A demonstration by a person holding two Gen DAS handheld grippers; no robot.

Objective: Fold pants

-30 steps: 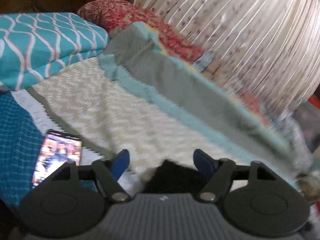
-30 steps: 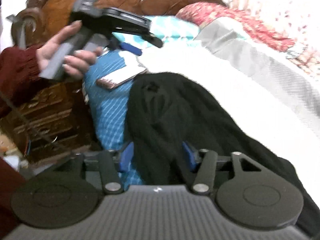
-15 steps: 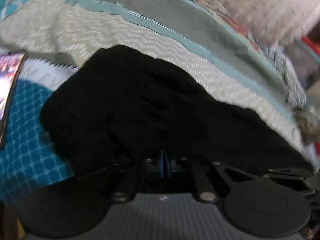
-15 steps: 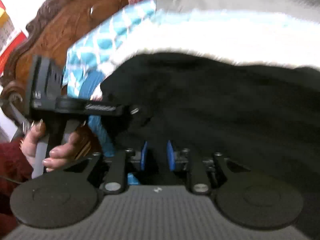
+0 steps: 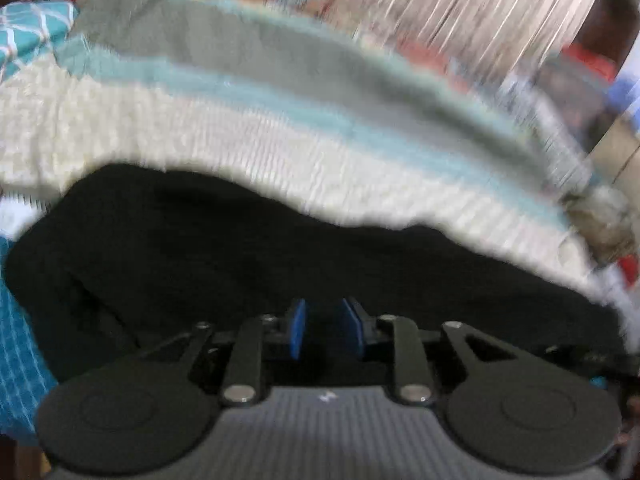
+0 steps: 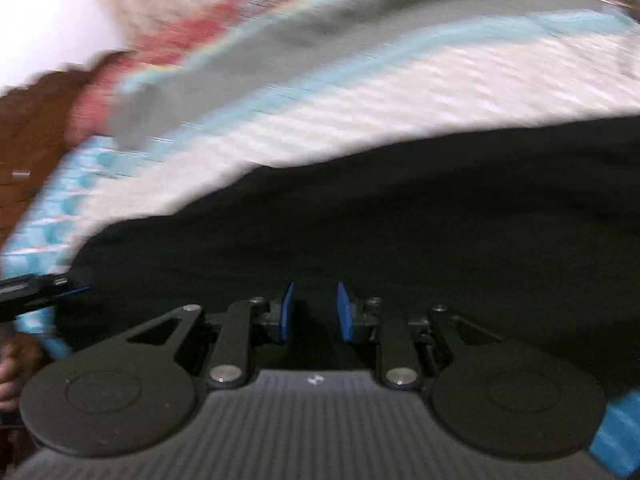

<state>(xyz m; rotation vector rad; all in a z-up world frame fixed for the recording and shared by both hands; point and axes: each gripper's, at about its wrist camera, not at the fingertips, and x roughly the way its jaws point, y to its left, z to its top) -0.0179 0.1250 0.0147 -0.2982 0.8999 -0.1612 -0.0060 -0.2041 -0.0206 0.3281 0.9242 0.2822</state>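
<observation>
The black pants [image 5: 280, 248] lay spread across the cream bedspread [image 5: 200, 136], filling the lower half of both blurred views; the left gripper [image 5: 326, 330] had its blue pads a narrow gap apart with dark cloth between them; the right gripper [image 6: 316, 312] stood likewise, pads pressing pants [image 6: 400, 220] fabric.
</observation>
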